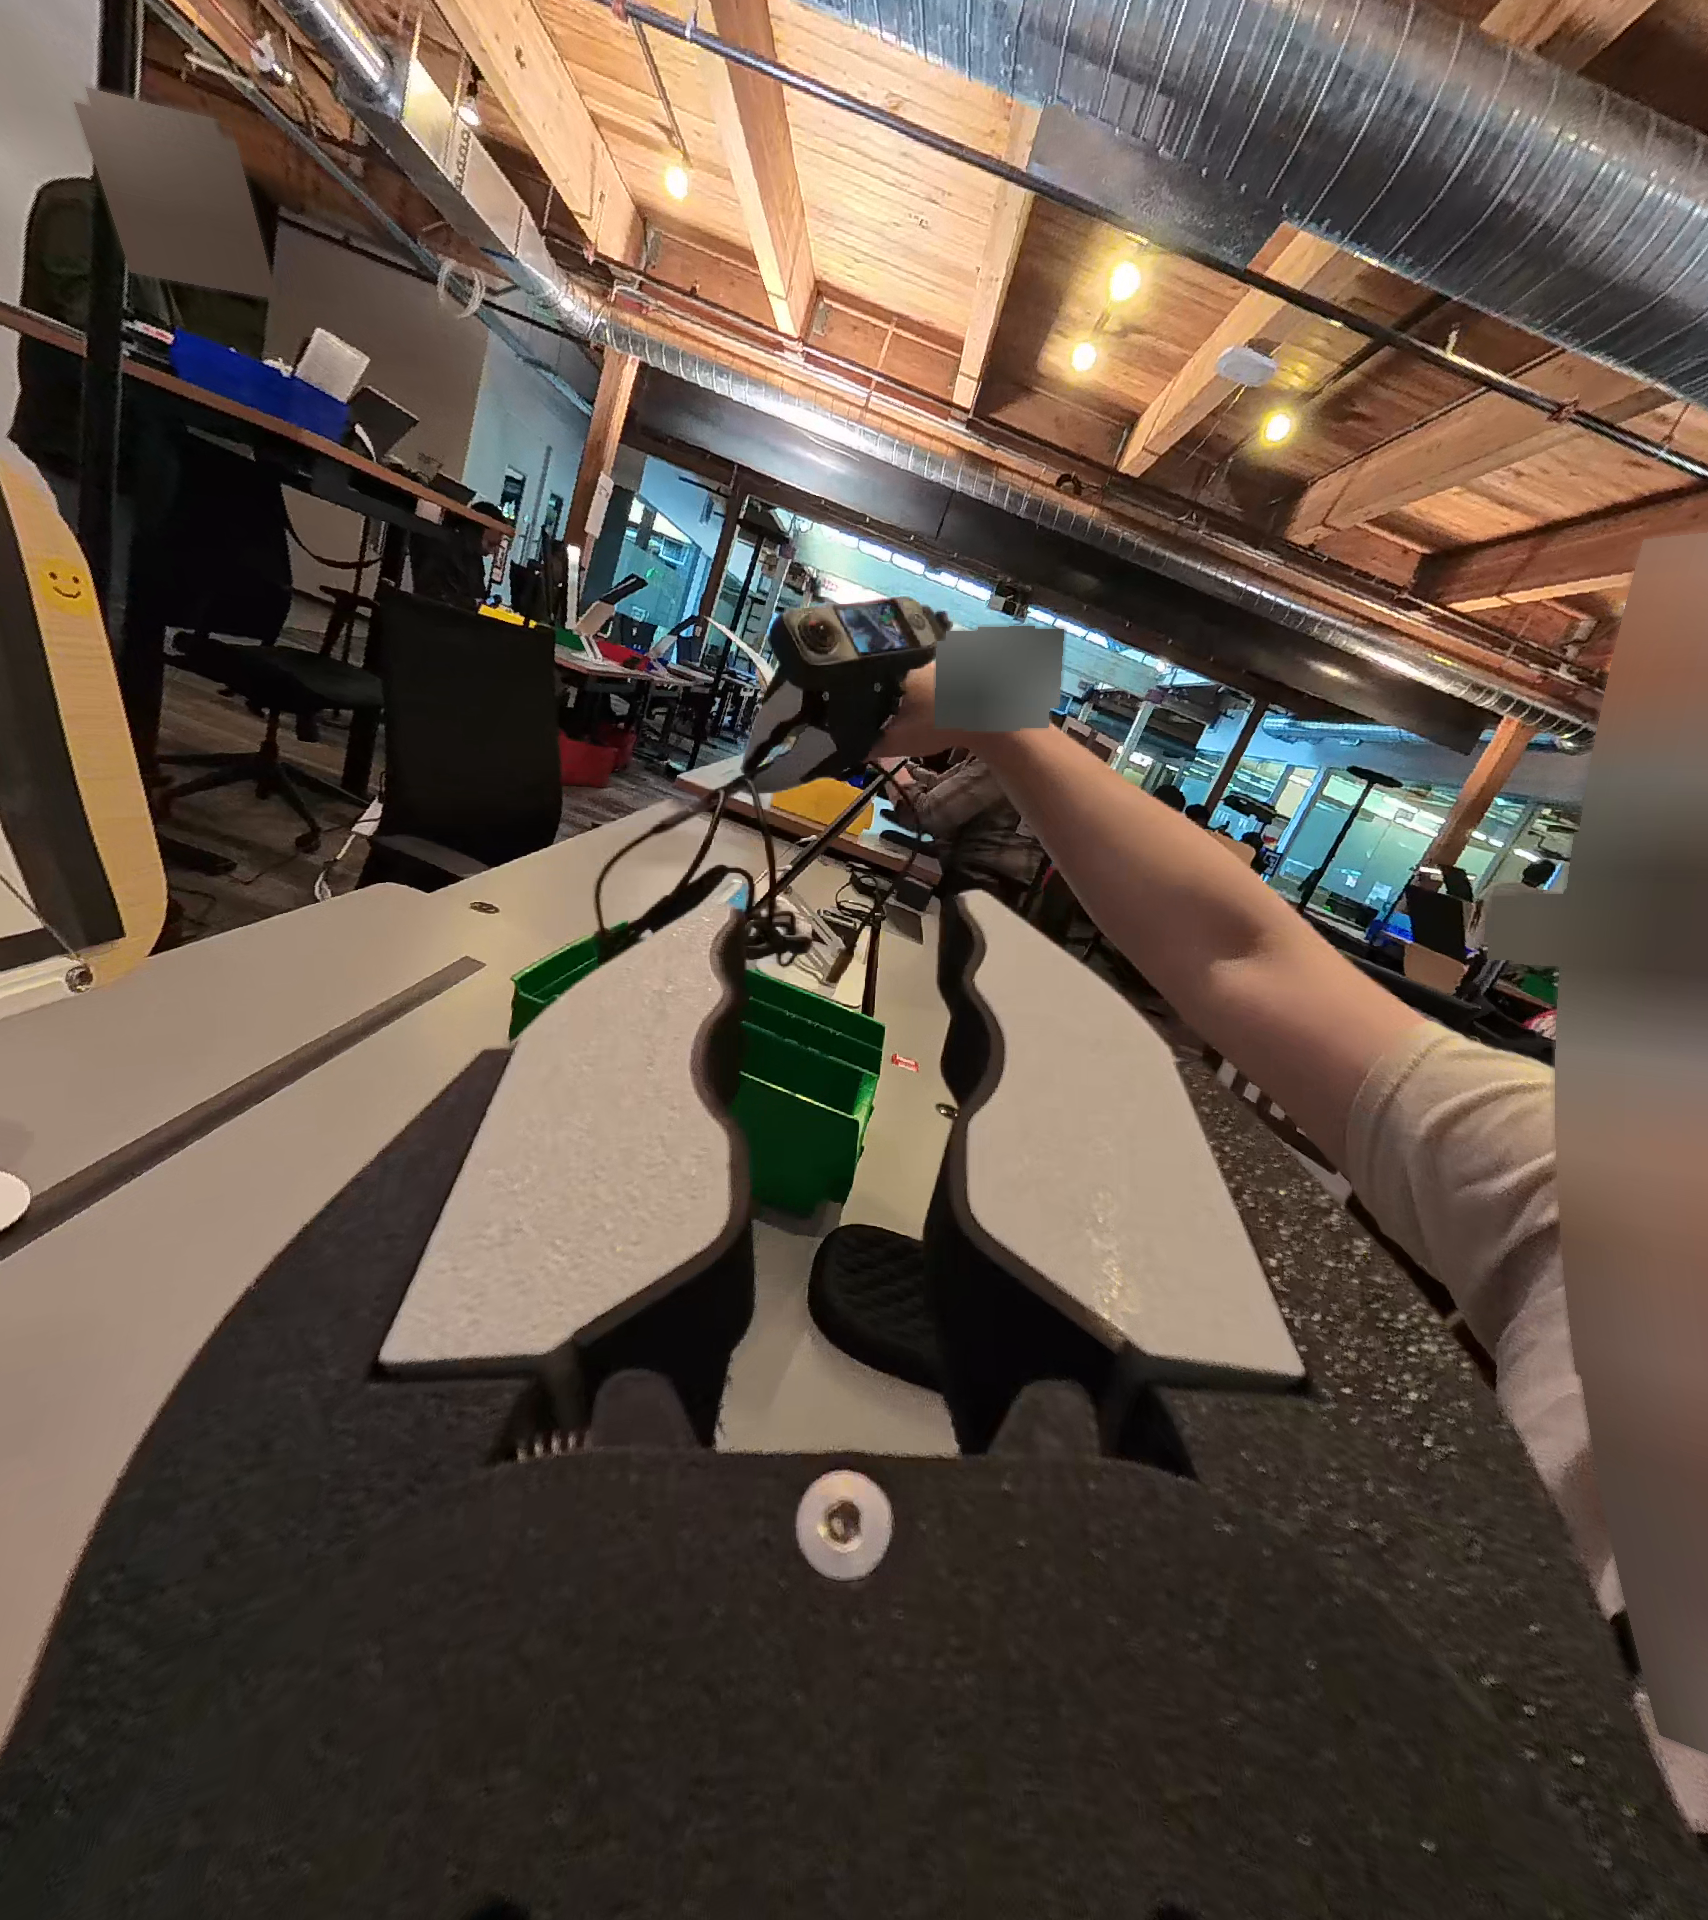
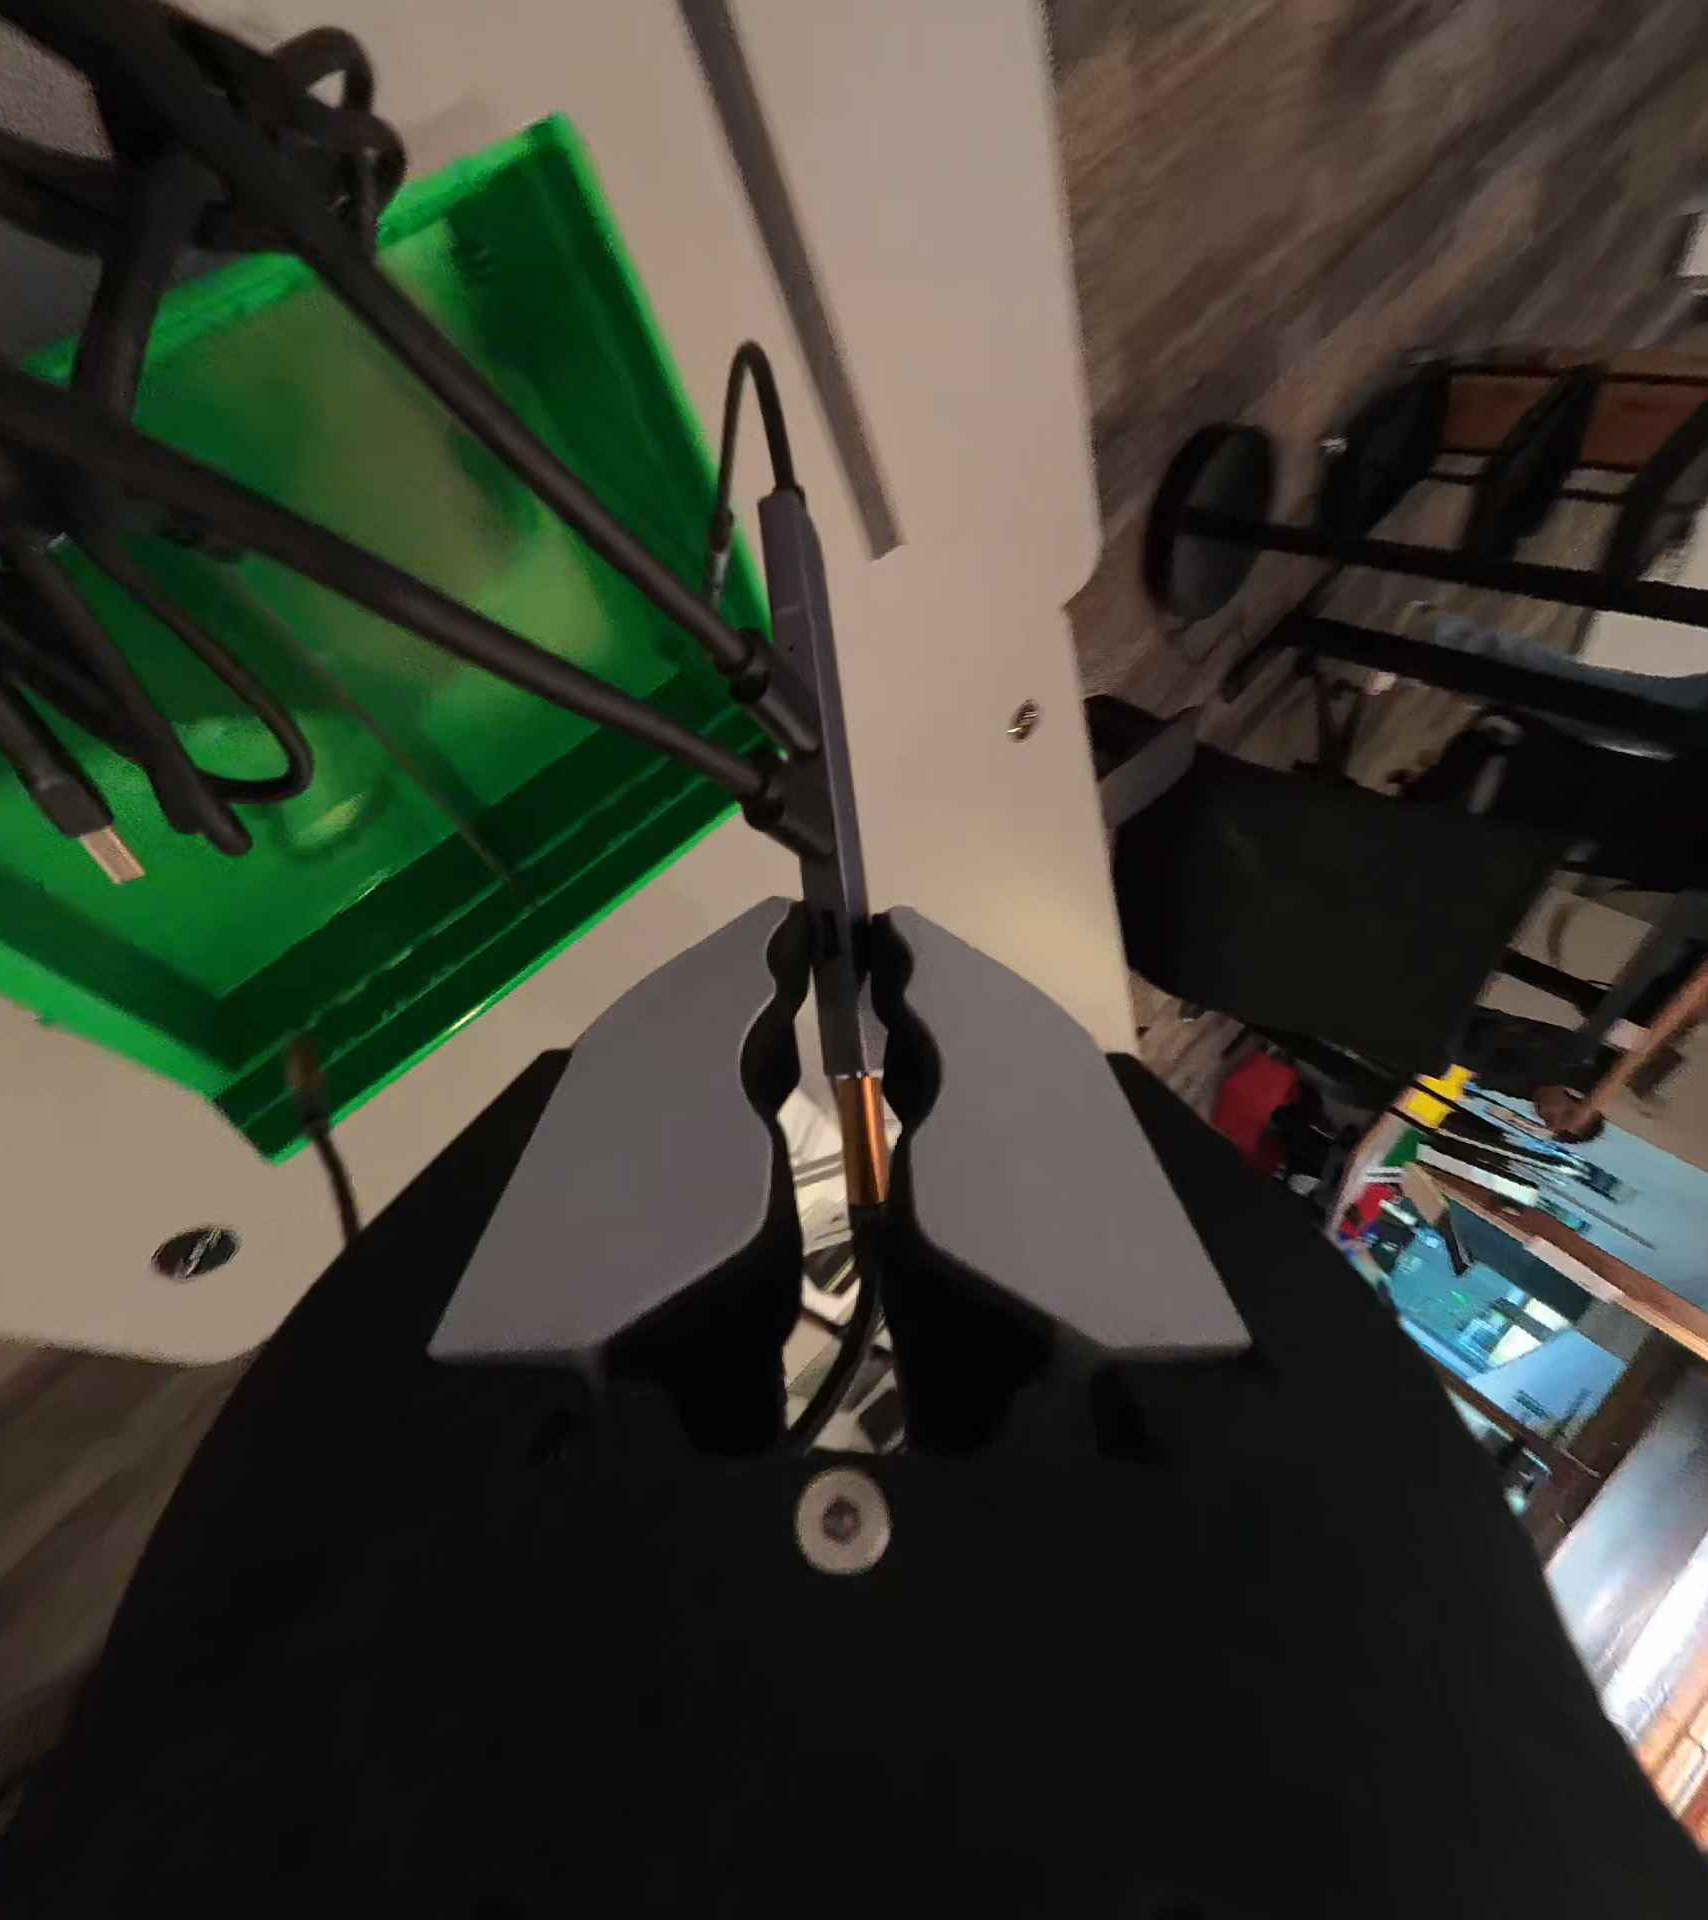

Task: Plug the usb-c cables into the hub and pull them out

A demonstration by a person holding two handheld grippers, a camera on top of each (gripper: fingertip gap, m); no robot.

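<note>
Grey hub (image 2: 819, 727) is clamped edge-on between the fingers of the right hand-held gripper (image 2: 837, 920), raised above the green bin (image 2: 476, 914) and white tabletop (image 2: 975, 416). Two black cables (image 2: 476, 634) remain plugged in. Left hand-held gripper (image 1: 834, 925) stands apart, empty, low over the tabletop.

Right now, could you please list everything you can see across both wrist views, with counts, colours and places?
hub: one, grey, clamped edge-on in the right gripper, lifted above the bin.
cables: at least two, black, plugged into the hub's side; a loose bundle hangs over the bin.
bin: one, green, on the table.
table: one, white, under the bin.
monitor: one, pale-framed, at the table's left edge.
office chair: one, black, beyond the table.
left gripper: one, grey-fingered, open, empty, low over the table.
right gripper: one, grey-fingered, shut on the hub.
</note>
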